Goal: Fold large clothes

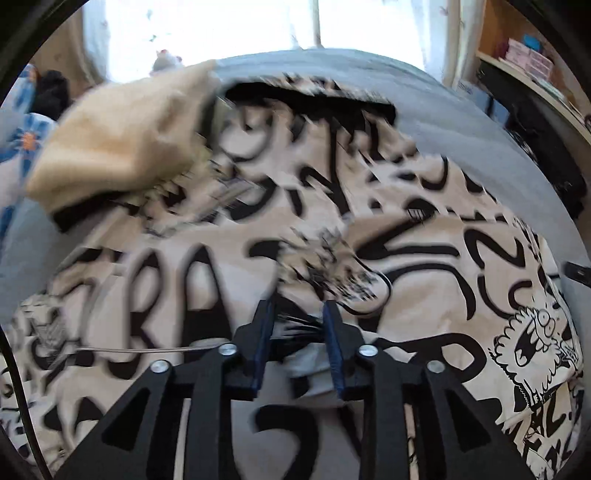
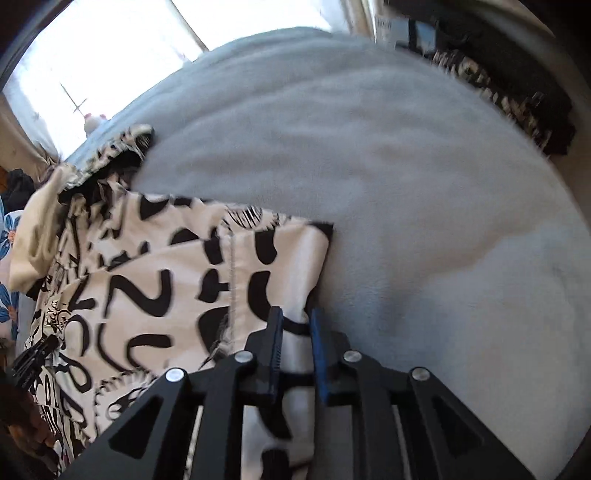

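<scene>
A large cream garment (image 1: 229, 258) with bold black lettering and cartoon prints lies spread over a grey blanket. Its plain cream inner side (image 1: 122, 147) is turned over at the far left. My left gripper (image 1: 300, 321) points down into the middle of the cloth, and a bunched pleat of fabric sits pinched between its blue pads. In the right wrist view the same garment (image 2: 155, 280) fills the left half. My right gripper (image 2: 295, 325) is at the garment's right edge, where the cloth fills the narrow gap between its pads. The other gripper's black tip (image 2: 35, 356) shows at the far left.
The grey blanket (image 2: 424, 192) stretches bare to the right of the garment. A bright window (image 1: 221, 26) is behind the bed, wooden shelves with boxes (image 1: 528, 62) stand at the right, and blue flowered bedding (image 1: 22, 140) lies at the left edge.
</scene>
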The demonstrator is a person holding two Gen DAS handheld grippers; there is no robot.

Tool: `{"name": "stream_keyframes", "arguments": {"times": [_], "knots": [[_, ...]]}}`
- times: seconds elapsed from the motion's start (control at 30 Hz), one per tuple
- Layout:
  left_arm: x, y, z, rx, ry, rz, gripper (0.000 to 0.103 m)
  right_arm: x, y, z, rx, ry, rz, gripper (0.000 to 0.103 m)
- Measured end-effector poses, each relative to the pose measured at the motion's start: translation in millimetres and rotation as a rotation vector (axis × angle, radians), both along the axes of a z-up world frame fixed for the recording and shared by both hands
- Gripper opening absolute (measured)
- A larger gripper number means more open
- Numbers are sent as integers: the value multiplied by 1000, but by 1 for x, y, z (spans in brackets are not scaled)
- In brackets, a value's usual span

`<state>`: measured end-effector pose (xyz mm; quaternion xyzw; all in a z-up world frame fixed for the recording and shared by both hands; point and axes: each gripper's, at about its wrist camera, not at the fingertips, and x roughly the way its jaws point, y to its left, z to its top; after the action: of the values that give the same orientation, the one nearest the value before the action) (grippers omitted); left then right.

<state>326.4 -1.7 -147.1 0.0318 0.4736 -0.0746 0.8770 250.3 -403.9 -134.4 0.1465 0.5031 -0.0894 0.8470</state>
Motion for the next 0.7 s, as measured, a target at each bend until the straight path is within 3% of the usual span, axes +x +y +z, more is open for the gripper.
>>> {"name": "stream_keyframes", "arguments": {"times": [0.07, 0.13, 0.2, 0.33, 0.37, 0.4, 0.47, 0.7], "knots": [[-9, 8, 18, -2, -55, 17, 29, -15, 10, 17, 6, -39, 4, 42], [-20, 14, 37, -61, -78, 5, 29, -28, 22, 29, 39, -73, 36, 42], [-25, 12, 48, -60, -51, 16, 29, -36, 43, 37, 56, -66, 83, 42], [-41, -10, 56, -61, -41, 22, 30, -43, 105, 46, -21, -76, 186, 42], [-47, -19, 54, -58, -41, 12, 35, -45, 119, 46, -27, -82, 209, 42], [-52, -29, 51, -54, -30, 3, 47, -46, 131, 44, -22, -84, 229, 42], [-59, -46, 41, -52, -16, 0, 55, -46, 151, 35, -14, -77, 252, 42], [-71, -93, -11, -3, 75, -30, 55, -44, 160, -21, 48, 59, 236, 43]]}}
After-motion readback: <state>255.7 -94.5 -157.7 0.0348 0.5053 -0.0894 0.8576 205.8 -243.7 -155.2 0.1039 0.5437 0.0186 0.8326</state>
